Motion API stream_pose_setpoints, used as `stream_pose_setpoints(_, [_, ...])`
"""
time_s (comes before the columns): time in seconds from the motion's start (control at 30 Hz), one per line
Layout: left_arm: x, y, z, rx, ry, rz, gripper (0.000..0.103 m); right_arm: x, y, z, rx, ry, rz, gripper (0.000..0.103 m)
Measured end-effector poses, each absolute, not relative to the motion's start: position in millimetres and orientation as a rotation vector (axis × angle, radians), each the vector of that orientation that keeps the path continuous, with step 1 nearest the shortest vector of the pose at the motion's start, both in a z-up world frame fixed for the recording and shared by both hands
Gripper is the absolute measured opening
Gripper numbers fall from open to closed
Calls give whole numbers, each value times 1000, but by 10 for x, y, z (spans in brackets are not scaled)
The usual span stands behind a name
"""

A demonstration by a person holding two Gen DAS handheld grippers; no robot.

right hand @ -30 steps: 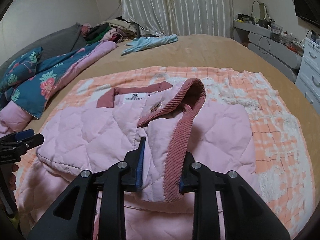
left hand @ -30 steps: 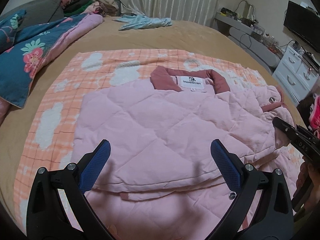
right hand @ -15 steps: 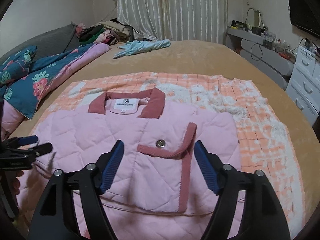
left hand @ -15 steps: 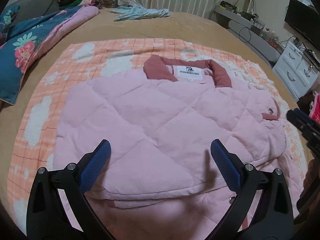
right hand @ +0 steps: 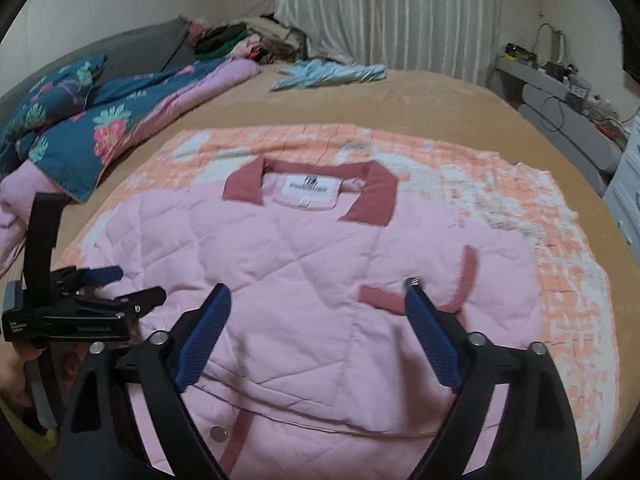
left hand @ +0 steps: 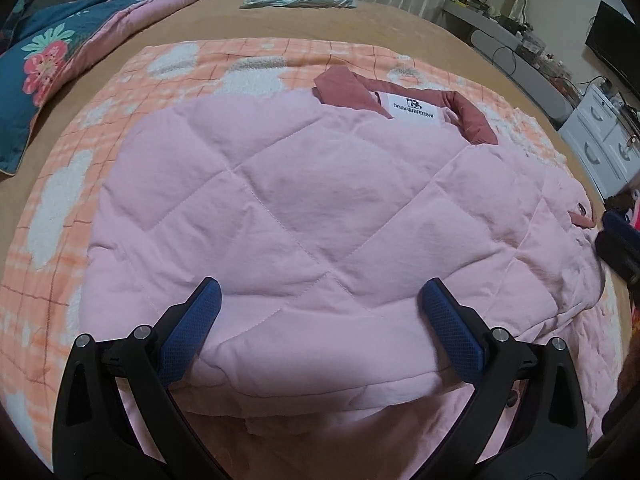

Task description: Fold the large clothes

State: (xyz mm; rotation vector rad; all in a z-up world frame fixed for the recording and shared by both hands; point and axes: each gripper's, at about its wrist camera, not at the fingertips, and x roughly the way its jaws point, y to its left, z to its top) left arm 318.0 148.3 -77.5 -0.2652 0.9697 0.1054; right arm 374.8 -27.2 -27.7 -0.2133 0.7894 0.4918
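Note:
A pink quilted jacket (left hand: 304,216) with a dusty-red collar (left hand: 344,88) and white label lies flat on the bed, both sleeves folded in over its body. It also shows in the right wrist view (right hand: 320,280), with a red-trimmed cuff (right hand: 464,284) on its right side. My left gripper (left hand: 320,292) is open and empty, low over the jacket's near edge. My right gripper (right hand: 316,292) is open and empty, above the jacket's lower half. The left gripper (right hand: 104,292) also shows at the left of the right wrist view.
An orange checked blanket (right hand: 500,184) lies under the jacket on the tan bed (right hand: 420,96). A floral quilt (right hand: 100,128) and a clothes pile (right hand: 248,36) lie at the far left, a light-blue garment (right hand: 328,72) at the back. White drawers (left hand: 600,148) stand to the right.
My right gripper let go of the red-trimmed sleeve, which now lies flat on the jacket, and has opened and pulled back. My left gripper has come lower and closer over the jacket.

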Motion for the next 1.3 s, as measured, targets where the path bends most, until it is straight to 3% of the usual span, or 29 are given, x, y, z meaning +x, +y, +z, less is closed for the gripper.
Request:
stream_pose_setpoints(0.13, [3154,1469,-782,-249,957,107,95,3925,-211,-729,-250,953,448,95])
stream_pose_setpoints(0.4, [3042,1391,-700,-196,941,122,94,3916,-159,-981,-251,922,391,99])
stream_pose_setpoints(1.3, [2463,1422,-146,-277,877,110,94,3120,-633,-216,-29,803,423,99])
